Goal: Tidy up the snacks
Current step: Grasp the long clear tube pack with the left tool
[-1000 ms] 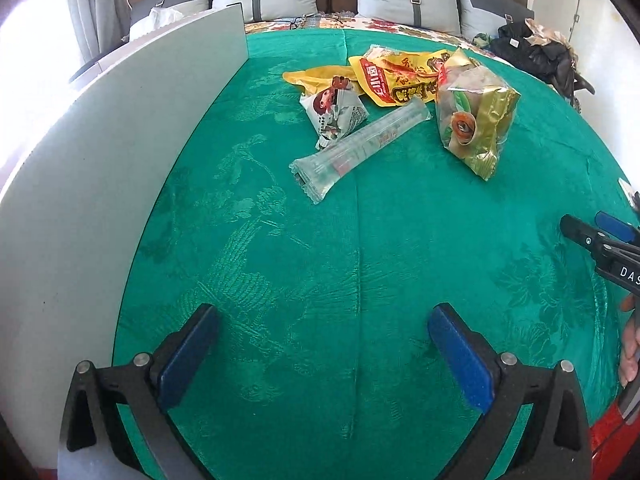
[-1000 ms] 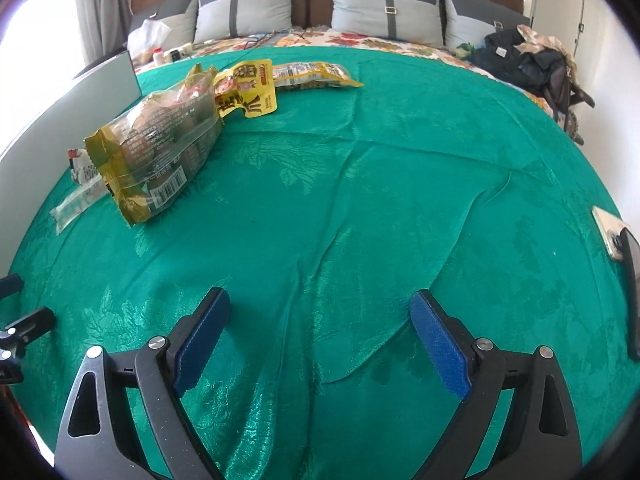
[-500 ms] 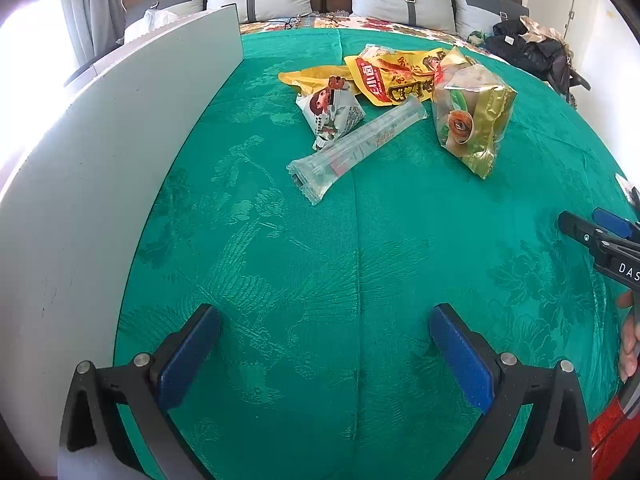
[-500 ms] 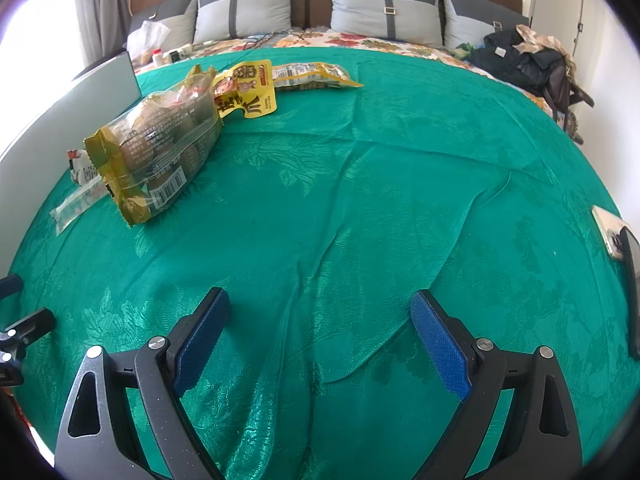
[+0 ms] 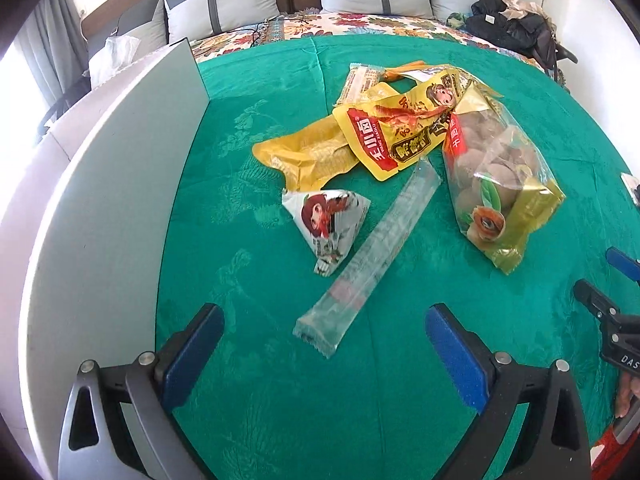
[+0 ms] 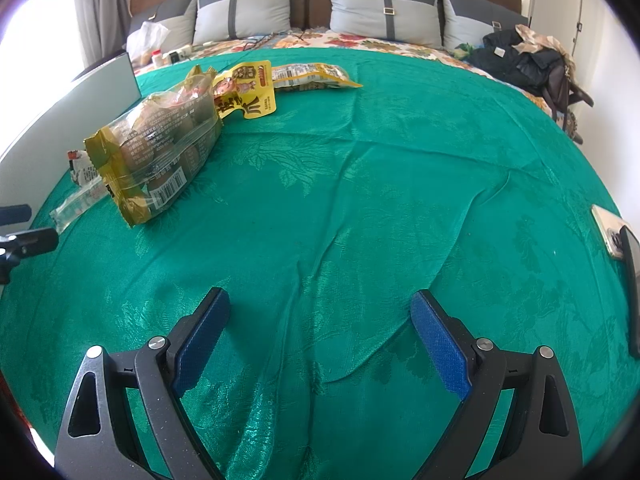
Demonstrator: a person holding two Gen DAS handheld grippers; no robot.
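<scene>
Green brocade cloth [image 5: 248,420] covers the bed, a grey-white board [image 5: 100,208] standing along its left edge and the snacks heaped beside it. Largest is the clear-and-gold bag of brown pieces [image 5: 496,184], then the yellow-and-red pouch [image 5: 394,142] overlapping a plain yellow pouch [image 5: 308,156], then the white triangular packet [image 5: 326,220]. Nearest the left gripper [image 5: 322,354] lies the long clear tube packet [image 5: 372,258], its long axis slanting from lower left to upper right, its near end just ahead and between the jaws, which are closing without touching it. The right gripper [image 6: 320,336] hangs spread and empty over bare cloth, well apart from the pile, so the left looks better placed.
</scene>
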